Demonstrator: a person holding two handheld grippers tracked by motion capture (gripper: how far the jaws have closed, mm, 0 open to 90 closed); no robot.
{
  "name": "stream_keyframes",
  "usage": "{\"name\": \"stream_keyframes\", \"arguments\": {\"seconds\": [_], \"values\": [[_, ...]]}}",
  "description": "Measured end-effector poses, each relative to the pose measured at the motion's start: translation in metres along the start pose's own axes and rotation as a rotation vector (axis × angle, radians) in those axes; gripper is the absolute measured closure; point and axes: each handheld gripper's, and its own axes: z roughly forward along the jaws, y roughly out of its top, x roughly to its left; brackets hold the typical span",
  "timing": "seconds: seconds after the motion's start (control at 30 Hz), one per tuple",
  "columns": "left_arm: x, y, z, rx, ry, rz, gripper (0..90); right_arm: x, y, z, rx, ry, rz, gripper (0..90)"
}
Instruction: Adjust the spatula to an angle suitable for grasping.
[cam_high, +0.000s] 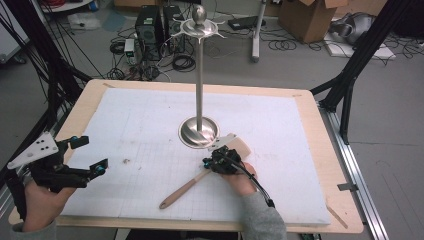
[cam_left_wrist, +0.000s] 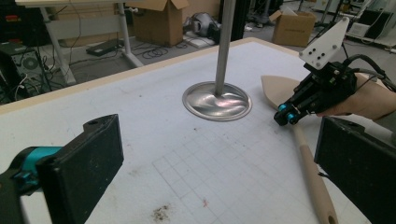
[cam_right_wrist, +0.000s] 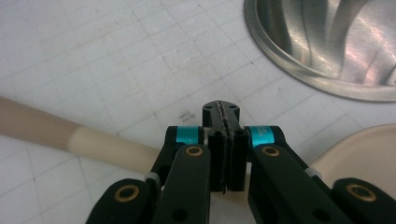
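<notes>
A wooden spatula (cam_high: 200, 179) lies on the desk (cam_high: 320, 145) just in front of a metal stand's base (cam_high: 199, 132). The right gripper (cam_high: 209, 162) hovers over its neck, fingers pressed together, gripping nothing. The left gripper (cam_high: 90, 155) waits near the left edge, fingers wide, bare desk around it

left gripper (cam_high: 88, 154) jaws apart, right gripper (cam_high: 209, 161) jaws together

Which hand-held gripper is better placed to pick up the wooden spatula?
Right. The right hand-held gripper hovers directly over the spatula, jaws shut; the left hand-held gripper sits open, far off near the table edge.
</notes>
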Motion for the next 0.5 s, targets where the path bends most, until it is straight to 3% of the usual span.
{"name": "stream_keyframes", "arguments": {"seconds": [0.5], "values": [[-0.001,0.002,0.009,0.004,-0.021,0.005,1.7,-0.015,-0.017,-0.014,-0.003,-0.037,0.053,90.0]]}}
